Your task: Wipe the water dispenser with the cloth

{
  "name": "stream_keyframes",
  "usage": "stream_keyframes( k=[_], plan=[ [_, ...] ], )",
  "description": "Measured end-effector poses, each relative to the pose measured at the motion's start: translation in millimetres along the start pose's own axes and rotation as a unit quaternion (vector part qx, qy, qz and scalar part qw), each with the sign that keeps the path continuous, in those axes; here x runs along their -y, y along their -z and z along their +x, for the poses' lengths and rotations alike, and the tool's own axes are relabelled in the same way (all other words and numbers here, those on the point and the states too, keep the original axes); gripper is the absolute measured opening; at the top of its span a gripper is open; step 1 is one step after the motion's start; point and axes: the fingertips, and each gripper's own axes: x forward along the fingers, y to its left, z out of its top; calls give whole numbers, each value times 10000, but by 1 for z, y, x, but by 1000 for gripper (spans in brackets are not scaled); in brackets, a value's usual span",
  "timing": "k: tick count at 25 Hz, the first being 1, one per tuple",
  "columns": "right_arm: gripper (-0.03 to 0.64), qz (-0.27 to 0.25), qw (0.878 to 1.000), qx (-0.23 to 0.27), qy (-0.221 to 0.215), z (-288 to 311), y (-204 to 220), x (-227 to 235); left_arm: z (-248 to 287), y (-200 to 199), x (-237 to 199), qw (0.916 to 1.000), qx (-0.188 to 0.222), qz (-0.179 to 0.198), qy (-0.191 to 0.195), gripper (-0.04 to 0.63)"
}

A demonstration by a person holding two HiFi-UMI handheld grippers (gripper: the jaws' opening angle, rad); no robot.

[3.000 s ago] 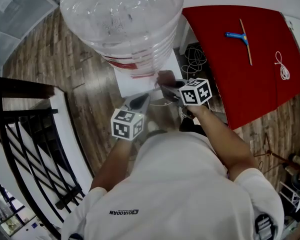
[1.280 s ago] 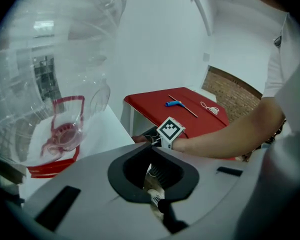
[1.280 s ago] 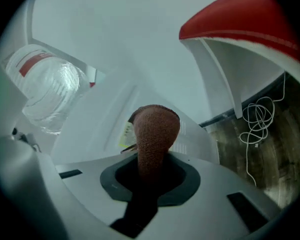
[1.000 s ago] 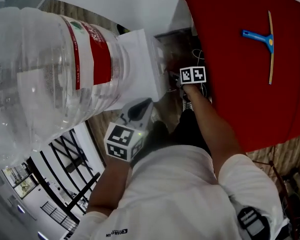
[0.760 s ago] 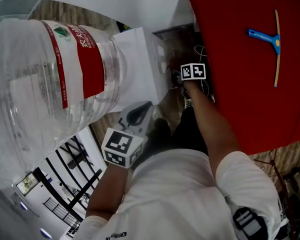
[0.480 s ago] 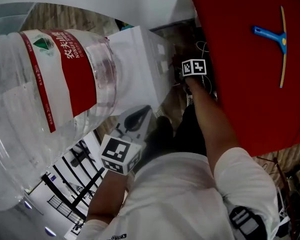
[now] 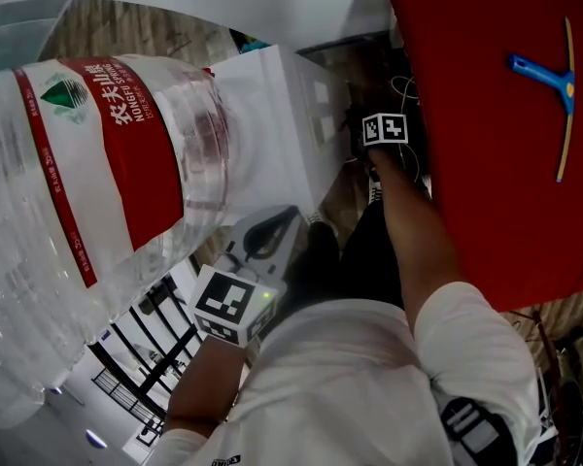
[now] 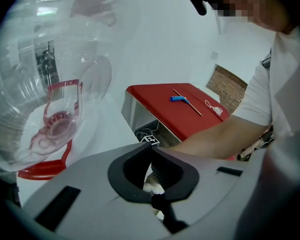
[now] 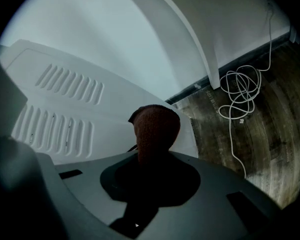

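Water dispenser [image 7: 272, 115]: white cabinet standing on the wooden floor beside the red table [image 7: 486, 183], with a clear bottle [image 7: 87, 192] bearing a red label seated on top. Head view: right gripper [image 7: 361, 142], arm outstretched, reaches low alongside the cabinet's side wall, at the gap between cabinet and table; left gripper [image 7: 275, 219] is held near the person's body, apart from the cabinet. A blue-handled squeegee [image 7: 554, 81] lies on the table, well in from the edge nearest the dispenser. Left gripper view: jaws together at the tips, nothing gripped; bottle [image 8: 55, 84] to the left, table [image 8: 165, 115] beyond with the squeegee [image 8: 182, 100] mid-top and a white cord [image 8: 213, 107] towards its far corner. Right gripper view: jaws clamped on a brown cloth [image 9: 155, 126], whose bunched free end stands before the lower corner of the cabinet's slotted panel [image 9: 65, 99]; contact cannot be confirmed. A white cable [image 9: 240, 99] lies coiled on the floor [image 9: 270, 139].
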Motion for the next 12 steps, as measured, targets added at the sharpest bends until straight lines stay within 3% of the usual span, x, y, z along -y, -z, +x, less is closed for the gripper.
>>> stream_keyframes(
  k=[7, 12],
  plan=[
    [58, -425, 9973, 598, -97, -47, -22, -51, -2, -3, 0, 10000, 45, -19, 7, -11],
    [58, -533, 9886, 1037, -957, -127, -40, -121, 0, -11, 3, 9999, 101, 44, 58, -11]
  ],
)
